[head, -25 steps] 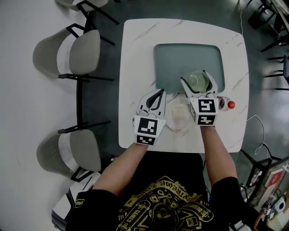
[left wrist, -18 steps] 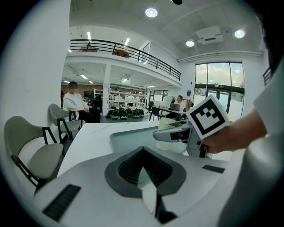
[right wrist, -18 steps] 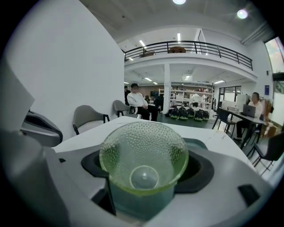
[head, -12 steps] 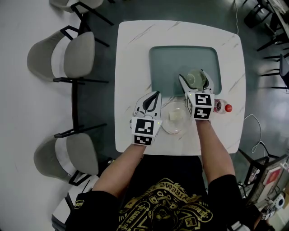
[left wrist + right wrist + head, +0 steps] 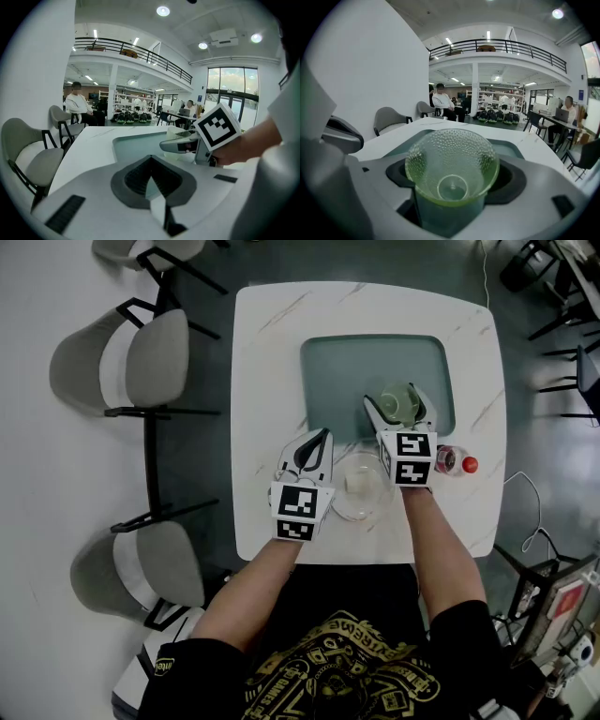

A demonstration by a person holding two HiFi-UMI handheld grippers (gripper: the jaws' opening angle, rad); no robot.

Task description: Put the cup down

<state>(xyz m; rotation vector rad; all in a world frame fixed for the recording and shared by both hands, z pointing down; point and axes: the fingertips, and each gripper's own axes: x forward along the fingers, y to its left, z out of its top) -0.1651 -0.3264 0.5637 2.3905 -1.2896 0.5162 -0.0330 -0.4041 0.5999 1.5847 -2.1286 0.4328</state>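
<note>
The right gripper (image 5: 397,409) grips the cup (image 5: 451,171), clear green with a dimpled wall and a round rim, over the lower right part of the smooth teal mat (image 5: 347,371). The left gripper (image 5: 322,439) is closed and empty, just beside a clear round bowl (image 5: 356,491) on the white marbled table (image 5: 272,352).

White marble table (image 5: 281,352), grey chairs (image 5: 155,357), dark floor (image 5: 202,427), mezzanine railing (image 5: 497,46), ceiling lights (image 5: 163,11).

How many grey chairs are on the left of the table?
3: a middle chair and a near chair beside the table, plus a far chair cut off at the top edge. More may be hidden.
</note>
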